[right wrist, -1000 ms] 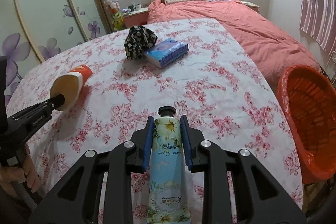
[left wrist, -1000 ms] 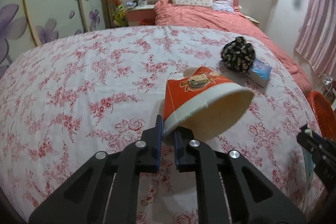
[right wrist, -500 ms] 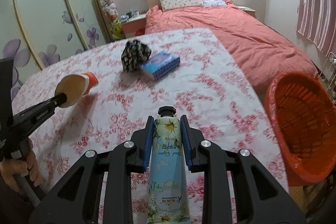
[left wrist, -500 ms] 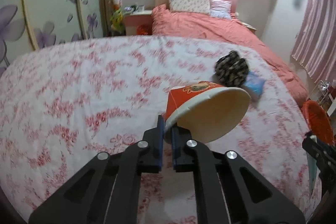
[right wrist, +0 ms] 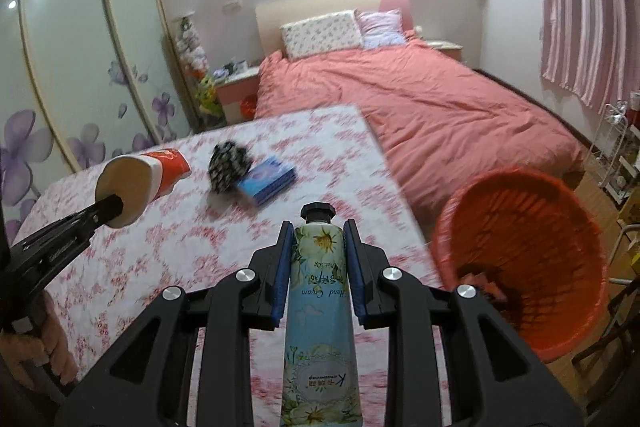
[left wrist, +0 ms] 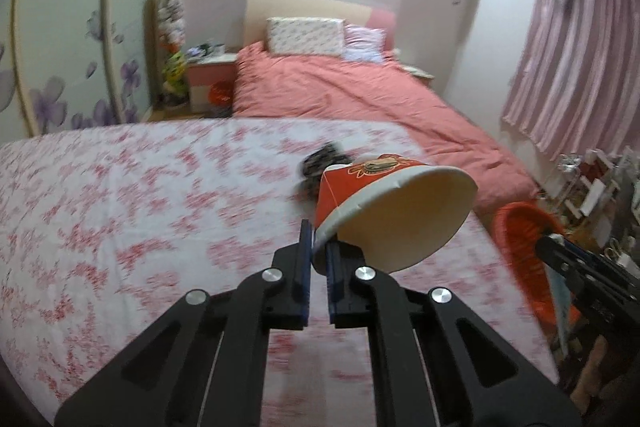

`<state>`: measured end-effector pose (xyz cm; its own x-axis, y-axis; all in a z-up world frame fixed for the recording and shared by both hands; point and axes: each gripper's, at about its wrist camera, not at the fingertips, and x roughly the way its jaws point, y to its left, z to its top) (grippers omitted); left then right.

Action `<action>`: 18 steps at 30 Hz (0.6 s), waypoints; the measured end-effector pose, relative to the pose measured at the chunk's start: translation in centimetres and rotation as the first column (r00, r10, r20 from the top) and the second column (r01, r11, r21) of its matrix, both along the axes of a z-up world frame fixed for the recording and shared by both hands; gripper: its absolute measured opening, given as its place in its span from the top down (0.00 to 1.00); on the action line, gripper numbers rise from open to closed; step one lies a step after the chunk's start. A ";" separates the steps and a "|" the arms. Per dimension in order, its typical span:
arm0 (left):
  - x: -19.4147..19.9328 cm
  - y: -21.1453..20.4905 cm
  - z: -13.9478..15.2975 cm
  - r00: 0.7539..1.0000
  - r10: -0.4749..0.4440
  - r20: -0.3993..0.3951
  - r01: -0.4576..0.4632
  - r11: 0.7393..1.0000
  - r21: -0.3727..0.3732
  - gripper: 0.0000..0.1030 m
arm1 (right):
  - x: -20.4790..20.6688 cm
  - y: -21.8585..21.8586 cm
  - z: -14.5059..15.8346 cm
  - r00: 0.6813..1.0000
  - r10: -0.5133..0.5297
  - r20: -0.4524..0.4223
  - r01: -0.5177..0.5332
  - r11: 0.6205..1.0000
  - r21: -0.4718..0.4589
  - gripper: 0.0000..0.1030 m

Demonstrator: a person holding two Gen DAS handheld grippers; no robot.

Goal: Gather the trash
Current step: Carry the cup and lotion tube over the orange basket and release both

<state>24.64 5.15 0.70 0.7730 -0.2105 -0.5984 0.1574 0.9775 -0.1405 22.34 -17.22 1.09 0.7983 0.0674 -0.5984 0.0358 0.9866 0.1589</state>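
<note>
Here, in the left wrist view, the left gripper (left wrist: pixel 318 259) pinches the rim of a red paper cup (left wrist: pixel 394 211), lifted above the floral tablecloth (left wrist: pixel 120 227). In the right wrist view, the right gripper (right wrist: pixel 318 259) clamps a hand cream tube (right wrist: pixel 320 307) near the orange basket (right wrist: pixel 560 315).

2 bits of trash in my grip, bin waiting off to the side

My left pads pinch the rim of a red paper cup (left wrist: pixel 384 207), tipped on its side with the cream inside facing back at me, up off the floral tablecloth. My right pads squeeze a pale blue floral hand cream tube (right wrist: pixel 319 291), black cap pointing away. The orange trash basket (right wrist: pixel 520 267) sits beside the table, lower right.
</note>
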 end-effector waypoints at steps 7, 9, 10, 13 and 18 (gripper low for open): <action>-1.6 -6.5 2.0 0.989 -0.140 0.045 0.142 0.989 -0.036 0.93 | -1.6 -5.4 1.8 0.992 -0.110 0.062 0.110 0.994 -0.003 0.75; -1.9 -8.9 2.3 0.982 -0.185 0.050 0.187 0.981 -0.044 0.93 | -1.9 -7.5 2.1 0.986 -0.153 0.071 0.153 0.988 0.003 0.75; -1.9 -10.2 2.4 0.977 -0.209 0.051 0.211 0.976 -0.048 0.93 | -2.0 -8.9 2.2 0.980 -0.182 0.075 0.182 0.983 0.010 0.75; -2.0 -13.7 2.4 0.961 -0.271 0.048 0.274 0.960 -0.055 0.93 | -2.2 -12.2 2.1 0.967 -0.244 0.076 0.242 0.970 0.038 0.75; -1.6 -19.6 1.7 0.929 -0.369 0.038 0.371 0.927 -0.057 0.93 | -1.8 -16.3 1.6 0.948 -0.310 0.067 0.304 0.949 0.081 0.75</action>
